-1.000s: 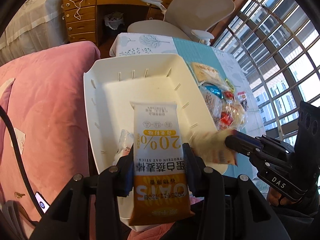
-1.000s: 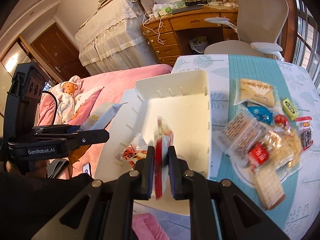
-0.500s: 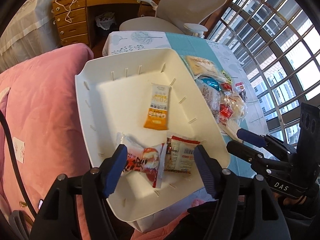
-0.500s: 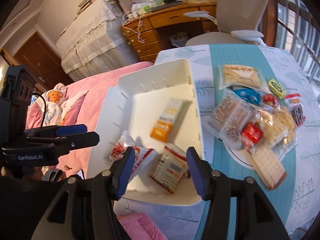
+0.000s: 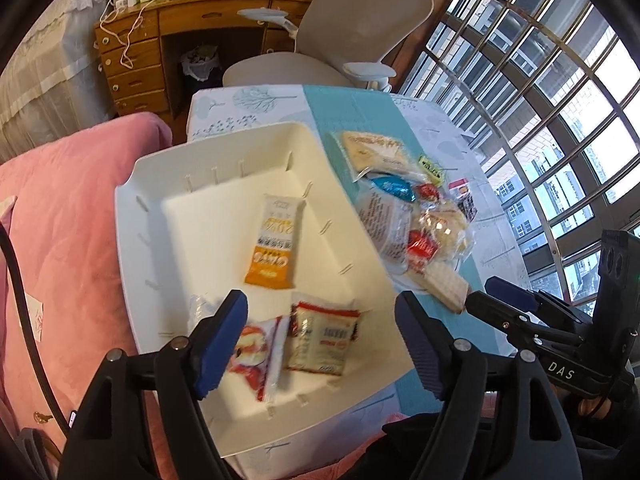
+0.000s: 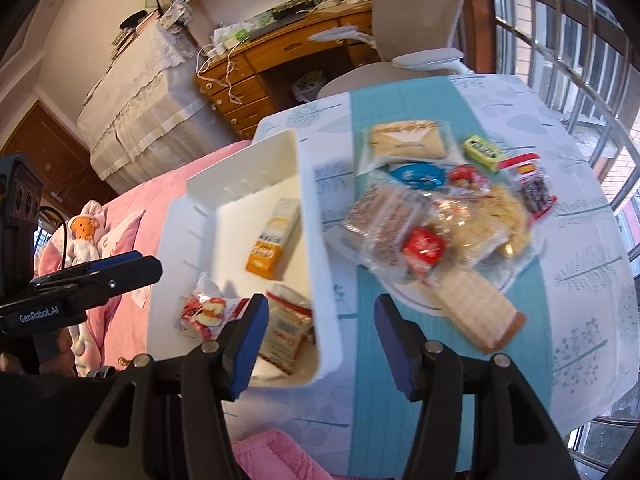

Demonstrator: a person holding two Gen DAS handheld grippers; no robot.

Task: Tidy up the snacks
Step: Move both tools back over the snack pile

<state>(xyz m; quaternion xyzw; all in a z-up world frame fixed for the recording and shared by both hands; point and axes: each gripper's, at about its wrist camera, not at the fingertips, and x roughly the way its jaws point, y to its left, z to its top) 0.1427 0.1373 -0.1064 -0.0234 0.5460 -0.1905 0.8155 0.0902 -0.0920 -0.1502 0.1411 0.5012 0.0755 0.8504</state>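
**Three snacks in the bin, the pile waiting on the table**

You work at a table (image 6: 560, 240) covered with a white cloth with printed trees and a teal stripe down the middle. Behind it stand a wooden desk (image 5: 168, 40) with drawers and a beige office chair (image 5: 352, 28). At your left lies a pink blanket (image 5: 60, 220), and at your right a barred window (image 5: 540, 92) lets in bright daylight.

The white bin (image 5: 132, 216) sits at the left edge of the table, just beside the pile. It holds three snacks. One is an orange and white oat bar (image 5: 276, 248), lying flat near the middle of the bin floor. One is a red and white packet (image 5: 256, 356) at the near side. One is a cream packet with red edge (image 5: 324, 340), touching the red and white one.

The snack pile (image 6: 440, 216) is on the teal stripe, right of the bin. It is a loose heap of clear and coloured wrappers; I cannot count them exactly. A wafer pack (image 6: 476, 308) lies at its near end.

Your left gripper (image 5: 320, 332) hovers over the near side of the bin, fingers spread wide and holding nothing. Your right gripper (image 6: 320, 332) is over the right wall of the bin, also wide apart and with nothing between the fingers.
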